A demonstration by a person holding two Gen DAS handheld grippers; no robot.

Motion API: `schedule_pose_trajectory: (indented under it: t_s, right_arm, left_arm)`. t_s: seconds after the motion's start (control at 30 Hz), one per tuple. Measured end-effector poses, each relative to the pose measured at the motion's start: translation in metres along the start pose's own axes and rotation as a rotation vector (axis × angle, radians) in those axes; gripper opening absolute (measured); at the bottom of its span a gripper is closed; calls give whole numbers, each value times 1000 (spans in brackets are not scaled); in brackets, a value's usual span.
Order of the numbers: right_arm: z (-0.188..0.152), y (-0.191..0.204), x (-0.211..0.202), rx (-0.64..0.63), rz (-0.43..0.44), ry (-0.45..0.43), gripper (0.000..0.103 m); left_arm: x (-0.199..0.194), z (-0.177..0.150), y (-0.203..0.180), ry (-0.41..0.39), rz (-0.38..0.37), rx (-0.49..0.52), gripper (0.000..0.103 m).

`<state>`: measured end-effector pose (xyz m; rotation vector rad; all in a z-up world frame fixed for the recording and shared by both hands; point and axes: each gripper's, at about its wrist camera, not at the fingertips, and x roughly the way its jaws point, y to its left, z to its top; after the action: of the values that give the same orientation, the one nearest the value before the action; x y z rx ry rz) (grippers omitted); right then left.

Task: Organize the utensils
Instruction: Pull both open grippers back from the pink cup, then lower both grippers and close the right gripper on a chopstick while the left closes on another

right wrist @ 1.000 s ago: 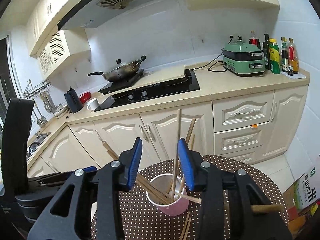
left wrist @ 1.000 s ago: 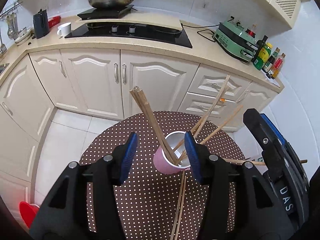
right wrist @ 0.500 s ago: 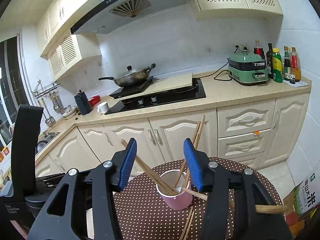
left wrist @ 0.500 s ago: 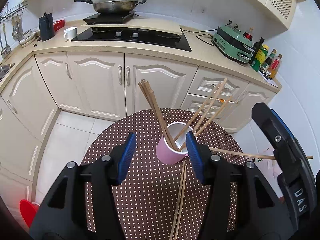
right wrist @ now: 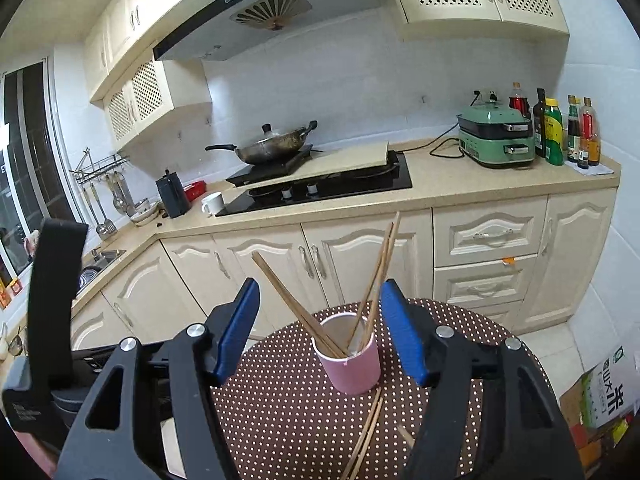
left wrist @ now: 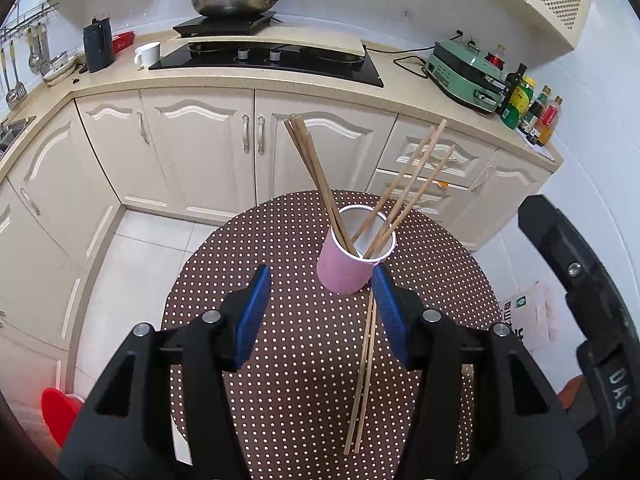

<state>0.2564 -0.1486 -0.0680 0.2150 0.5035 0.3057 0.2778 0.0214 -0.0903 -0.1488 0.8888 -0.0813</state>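
Note:
A pink cup (left wrist: 345, 268) stands on the round brown polka-dot table (left wrist: 280, 360) and holds several wooden chopsticks (left wrist: 316, 178) that lean left and right. More chopsticks (left wrist: 363, 376) lie flat on the table in front of the cup. My left gripper (left wrist: 322, 312) is open and empty, just short of the cup. In the right wrist view the cup (right wrist: 352, 364) sits between and beyond the fingers of my right gripper (right wrist: 320, 336), which is open and empty. The loose chopsticks (right wrist: 366, 436) lie below it.
Cream kitchen cabinets (left wrist: 200, 148) and a counter with a black hob (left wrist: 272, 60), wok (left wrist: 232, 0), white mug (left wrist: 149, 53) and green appliance (left wrist: 464, 74) stand behind the table. A cardboard box (right wrist: 600, 396) sits on the floor at right. A red object (left wrist: 60, 412) lies on the floor at left.
Both grippers have drawn back and up from the cup. The chopstick that lay across the right of the table in the earlier frames no longer shows there.

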Motion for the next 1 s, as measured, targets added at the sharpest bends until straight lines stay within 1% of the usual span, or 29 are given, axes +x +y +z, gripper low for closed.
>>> schedule_pose_trajectory:
  t_s: [0.23,0.33,0.57,0.8,1.0]
  right_arm:
    - [-6,-17,-1,67,13,37,60]
    - [-13,-27,1,78,-14,70,60]
    - [-26,-53,-1,113,-59,144,60]
    - [-50,-77,-1,150,-130,230,60]
    - [-75,-90,6,171,-181,315,60]
  left_arm:
    - [-4,-13,1,4,-1,16,52]
    - [-1,-20,1,22,2,28,52]
    - [15,-39,2,89,-4,39,52]
    - [32,-49,1,150,-13,51,52]
    - [53,-62,-1,223,-31,58,52]
